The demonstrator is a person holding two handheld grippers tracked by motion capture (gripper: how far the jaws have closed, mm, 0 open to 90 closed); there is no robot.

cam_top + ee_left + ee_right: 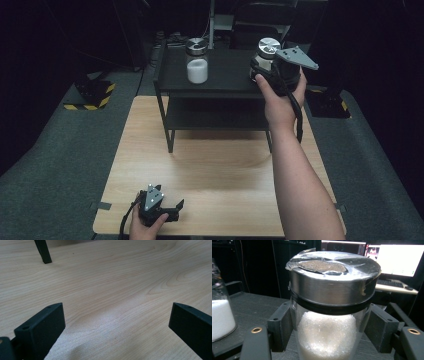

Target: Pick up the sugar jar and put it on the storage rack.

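Left gripper (165,207) sits low on the light wooden table (220,165) at its near-left corner, jaws spread wide with nothing between them, bare wood grain below in the left gripper view. On the black two-tier metal shelf (210,82) at the table's far end, a clear glass jar of white grains with a steel lid (197,61) stands on the top tier, left side. Right gripper (264,67) is at the top tier's right end, jaws clamped on the glass body of a second white-grain jar with a steel lid (331,315), just below the lid. Cannot tell if its base touches the shelf. Step looks like carrying or placing this jar on the top tier. Next move calls for keeping it upright, base flat, apart from the other jar, then release.
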